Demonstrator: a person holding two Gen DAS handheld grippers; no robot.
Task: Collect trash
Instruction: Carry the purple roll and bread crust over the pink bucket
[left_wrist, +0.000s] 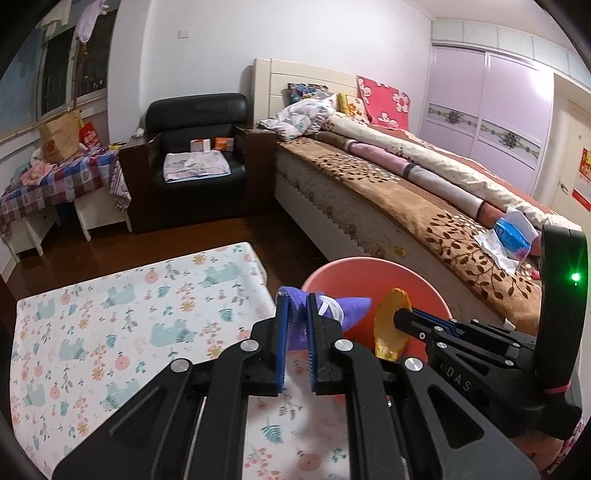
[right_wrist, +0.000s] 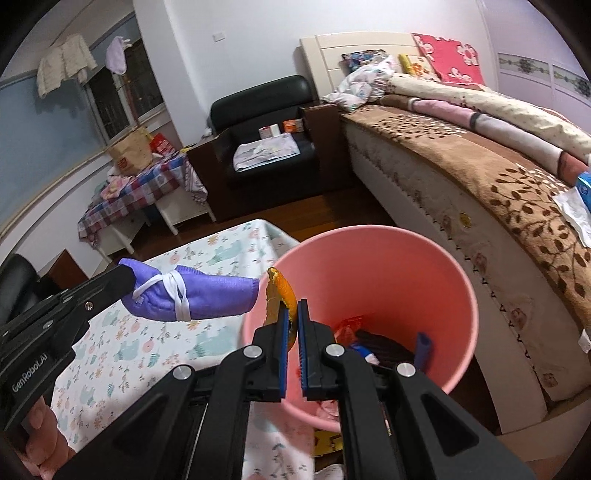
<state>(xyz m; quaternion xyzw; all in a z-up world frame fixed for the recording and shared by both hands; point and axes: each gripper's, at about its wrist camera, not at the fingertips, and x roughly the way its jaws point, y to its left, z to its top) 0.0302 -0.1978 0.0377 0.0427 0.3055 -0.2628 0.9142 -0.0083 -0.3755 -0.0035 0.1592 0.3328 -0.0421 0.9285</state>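
Note:
A pink bin (right_wrist: 424, 266) stands beside the bed; it also shows in the left wrist view (left_wrist: 354, 273). It holds several pieces of trash (right_wrist: 369, 339). My left gripper (left_wrist: 298, 299) is shut on a folded purple face mask (left_wrist: 351, 308) with white straps, held over the floral table just left of the bin rim; the mask also shows in the right wrist view (right_wrist: 207, 295). My right gripper (right_wrist: 292, 306) is shut on an orange peel (right_wrist: 282, 291), held over the bin's near rim; the peel also shows in the left wrist view (left_wrist: 389, 332).
A floral-cloth table (left_wrist: 110, 314) lies to the left below the grippers. A bed (left_wrist: 406, 192) with blankets and a blue tissue pack (left_wrist: 511, 240) stands on the right. A black armchair (left_wrist: 199, 155) and a checked-cloth table (left_wrist: 55, 177) stand at the back.

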